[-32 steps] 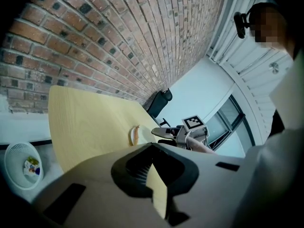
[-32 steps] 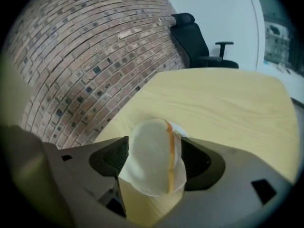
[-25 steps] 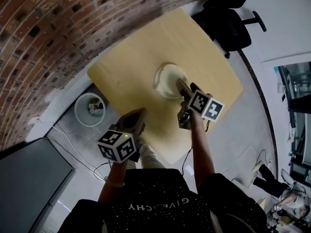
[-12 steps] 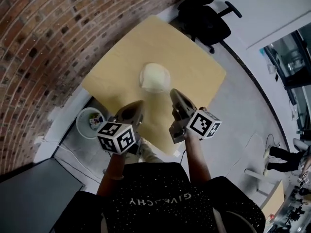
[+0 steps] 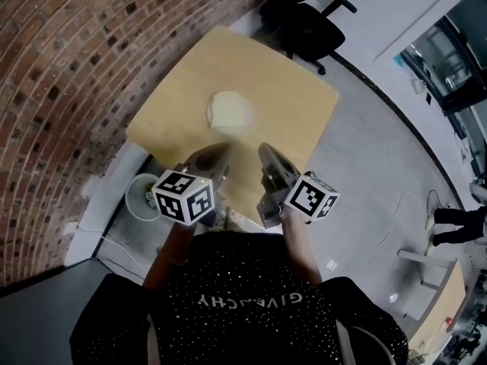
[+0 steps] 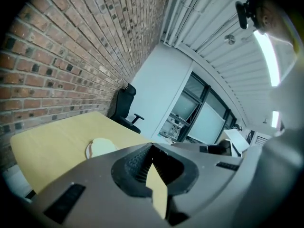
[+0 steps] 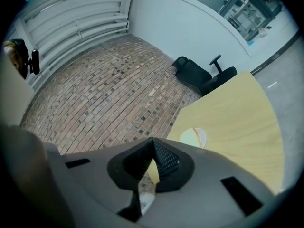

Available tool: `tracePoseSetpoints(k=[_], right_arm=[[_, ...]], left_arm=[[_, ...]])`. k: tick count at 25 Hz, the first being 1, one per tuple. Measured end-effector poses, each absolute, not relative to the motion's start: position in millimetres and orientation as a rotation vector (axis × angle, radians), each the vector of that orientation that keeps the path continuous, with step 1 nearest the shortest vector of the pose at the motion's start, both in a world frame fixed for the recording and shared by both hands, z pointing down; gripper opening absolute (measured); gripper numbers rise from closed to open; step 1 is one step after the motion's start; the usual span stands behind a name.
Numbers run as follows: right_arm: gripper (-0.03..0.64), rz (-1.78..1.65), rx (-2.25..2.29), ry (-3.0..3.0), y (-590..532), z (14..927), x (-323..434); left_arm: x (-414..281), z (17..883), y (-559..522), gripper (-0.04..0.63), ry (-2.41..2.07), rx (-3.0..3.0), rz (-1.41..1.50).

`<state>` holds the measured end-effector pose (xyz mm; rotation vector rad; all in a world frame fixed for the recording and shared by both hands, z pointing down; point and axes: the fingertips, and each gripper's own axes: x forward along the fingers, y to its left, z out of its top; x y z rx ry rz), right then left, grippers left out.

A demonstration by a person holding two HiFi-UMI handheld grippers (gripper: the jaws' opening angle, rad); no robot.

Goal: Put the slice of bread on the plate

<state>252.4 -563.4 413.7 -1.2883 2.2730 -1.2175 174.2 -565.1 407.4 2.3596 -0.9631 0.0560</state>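
On the plate (image 5: 211, 117) lies the bread (image 5: 231, 110); left hand-held gripper (image 5: 219, 150) and right hand-held gripper (image 5: 264, 149) have withdrawn, closed.

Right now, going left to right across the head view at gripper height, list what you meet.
Waste bin → left gripper → right gripper → a person's legs at the right edge. The plate is left out because it overlaps the grippers' span.
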Motion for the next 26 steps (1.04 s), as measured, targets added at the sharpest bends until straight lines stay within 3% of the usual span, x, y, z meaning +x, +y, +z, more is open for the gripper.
tracePoseSetpoints(k=[26], right_arm=[[0.012, -1.242, -1.333, 2.359, -557.2, 426.5, 236.0]], left_arm=[[166.4, 420.1, -559.0, 0.009, -0.992, 2.35, 0.076]])
